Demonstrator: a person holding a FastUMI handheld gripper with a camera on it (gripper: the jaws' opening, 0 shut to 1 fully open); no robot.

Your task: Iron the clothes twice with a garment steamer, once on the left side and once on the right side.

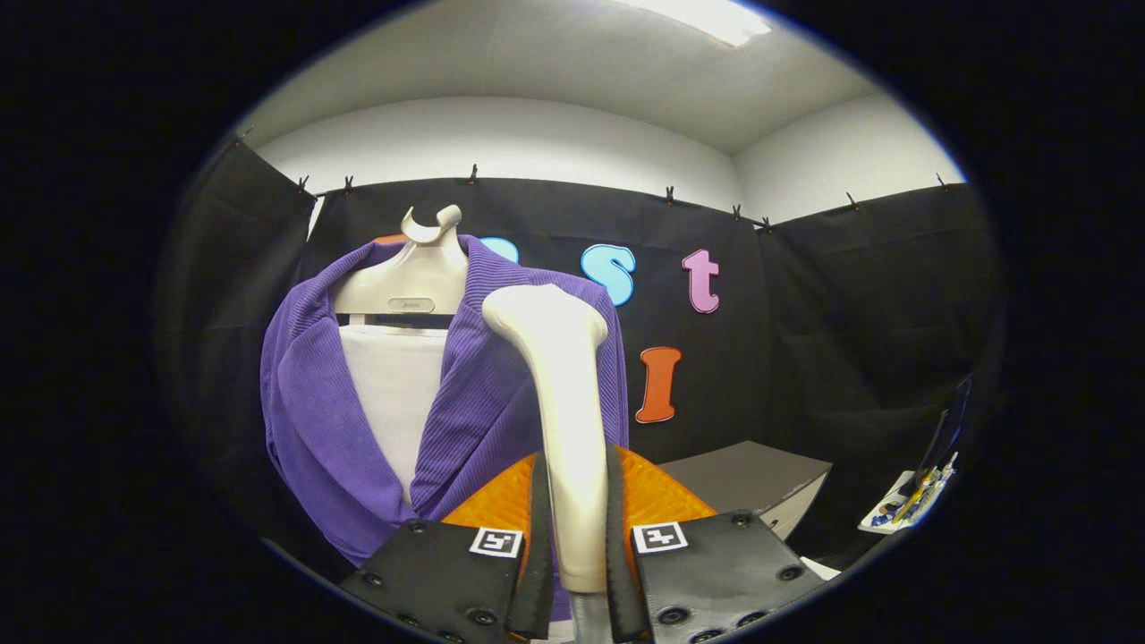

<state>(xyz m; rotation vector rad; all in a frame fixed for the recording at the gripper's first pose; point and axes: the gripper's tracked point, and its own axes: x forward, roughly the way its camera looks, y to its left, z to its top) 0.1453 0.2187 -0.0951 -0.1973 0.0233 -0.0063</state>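
- Your gripper [577,537] is clamped on the garment steamer [564,394], both fingers pressing its handle.
- The steamer stands upright between the fingers, long axis vertical, head tipped toward the purple garment [483,394] (whether they touch, you can't tell).
- The garment hangs on a pale hanger [416,268] before the black cloth wall [850,313], a grey box [751,478] to the right.
- The steamer's base is cut off.
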